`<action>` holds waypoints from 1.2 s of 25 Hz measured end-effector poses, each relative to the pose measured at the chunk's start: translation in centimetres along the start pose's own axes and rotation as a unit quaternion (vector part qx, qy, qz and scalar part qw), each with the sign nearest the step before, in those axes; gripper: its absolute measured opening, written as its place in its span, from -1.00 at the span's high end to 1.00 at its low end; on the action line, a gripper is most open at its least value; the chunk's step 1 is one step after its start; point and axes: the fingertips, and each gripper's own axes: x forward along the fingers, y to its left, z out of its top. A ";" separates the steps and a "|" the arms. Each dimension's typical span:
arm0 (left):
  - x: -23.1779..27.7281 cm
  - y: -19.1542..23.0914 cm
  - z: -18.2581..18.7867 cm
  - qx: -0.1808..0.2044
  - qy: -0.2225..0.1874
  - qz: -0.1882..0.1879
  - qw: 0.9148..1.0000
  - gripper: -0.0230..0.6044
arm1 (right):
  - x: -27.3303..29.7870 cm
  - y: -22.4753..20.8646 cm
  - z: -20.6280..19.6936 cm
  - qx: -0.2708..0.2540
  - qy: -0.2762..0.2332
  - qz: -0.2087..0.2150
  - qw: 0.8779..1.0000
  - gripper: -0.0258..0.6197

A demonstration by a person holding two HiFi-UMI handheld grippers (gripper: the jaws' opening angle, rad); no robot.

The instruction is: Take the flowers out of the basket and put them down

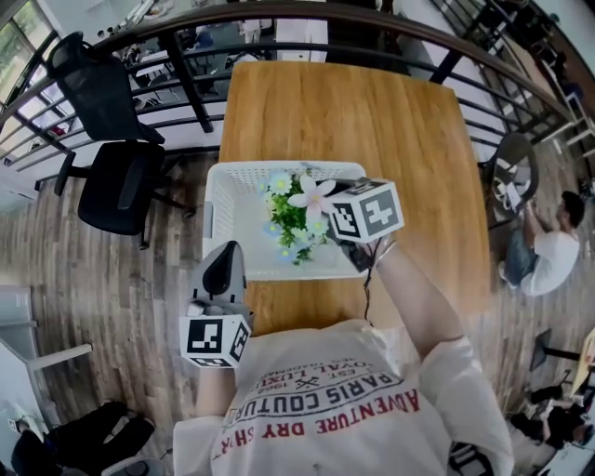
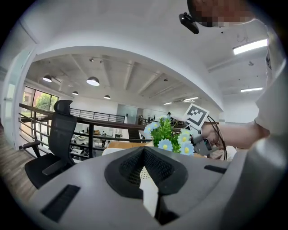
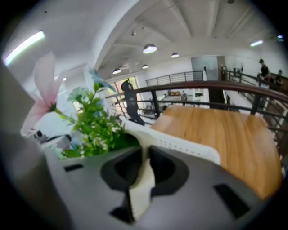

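Listing from my own side outward.

1. Left gripper [image 1: 223, 270]: sits off the near left corner of the table, short of the basket. In its own view the dark pads meet tip to tip with nothing between them. Idle.

2. Right gripper [image 3: 145, 146]: sits at the right wall of the white perforated plastic basket [image 1: 237, 223], toward its near corner. Its pads are drawn in on a pale strip. I take that strip to be the wall's rim, not a stem.

3. Bunch of artificial flowers [image 1: 296, 218], green leafy sprigs with small pale-blue daisies and one larger pink-white bloom:
   - It is in the basket, right of centre, standing roughly upright, with its long axis running down toward the basket floor.
   - It lies just to the left of the right gripper. I cannot tell whether the two touch.
   - The left gripper is well apart from it.
   - My judgement is that the right arm takes this one: release the rim, shift left, and come in low on the stems rather than the blooms.

4. Basket contents: the flowers only, as far as I can see.

5. Long wooden table [image 1: 372, 112]: its far stretch beyond the basket gives room for the put-down.

6. Black office chair [image 1: 116, 177] and dark metal railing [image 1: 279, 14]: both are beyond the table and not involved.
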 end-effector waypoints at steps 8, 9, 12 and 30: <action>1.8 -11.1 0.8 0.021 -0.022 -0.023 0.999 0.84 | -12.6 -5.5 0.4 -0.037 -0.091 -0.029 0.995 0.69; 2.1 -12.3 0.8 0.023 -0.025 -0.025 0.999 0.85 | -14.0 -6.4 0.0 -0.037 -0.100 -0.033 0.994 0.70; 2.5 -16.0 0.5 0.027 -0.029 -0.029 0.999 0.85 | -18.3 -9.6 -1.5 -0.033 -0.120 -0.054 0.991 0.70; 4.3 -24.8 -7.1 0.010 0.042 0.014 0.999 0.85 | -13.9 -26.6 -22.7 0.094 0.016 -0.111 0.989 0.70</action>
